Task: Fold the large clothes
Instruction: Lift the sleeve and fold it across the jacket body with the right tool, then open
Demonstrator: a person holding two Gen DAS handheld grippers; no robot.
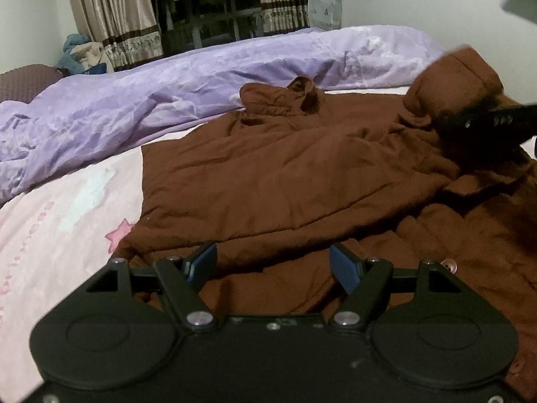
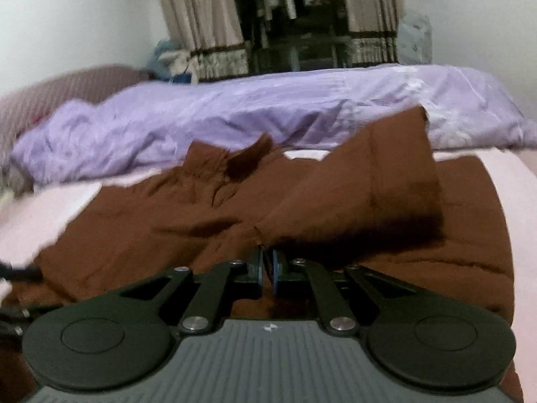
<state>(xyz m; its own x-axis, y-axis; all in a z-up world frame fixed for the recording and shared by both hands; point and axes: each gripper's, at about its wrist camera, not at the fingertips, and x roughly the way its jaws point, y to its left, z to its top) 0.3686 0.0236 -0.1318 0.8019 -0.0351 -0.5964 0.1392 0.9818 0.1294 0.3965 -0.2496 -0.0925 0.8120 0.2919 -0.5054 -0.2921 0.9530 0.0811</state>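
A large brown padded coat lies spread on the pink bed sheet. My left gripper is open and empty, low over the coat's near edge. In the right wrist view my right gripper is shut on a fold of the brown coat and holds that flap lifted above the rest of the garment. The right gripper also shows as a dark shape at the right edge of the left wrist view, with the raised sleeve part over it.
A crumpled purple duvet lies along the far side of the bed. Behind it are curtains and a dark window. A pile of clothes sits in the far left corner. A pink star print marks the sheet left of the coat.
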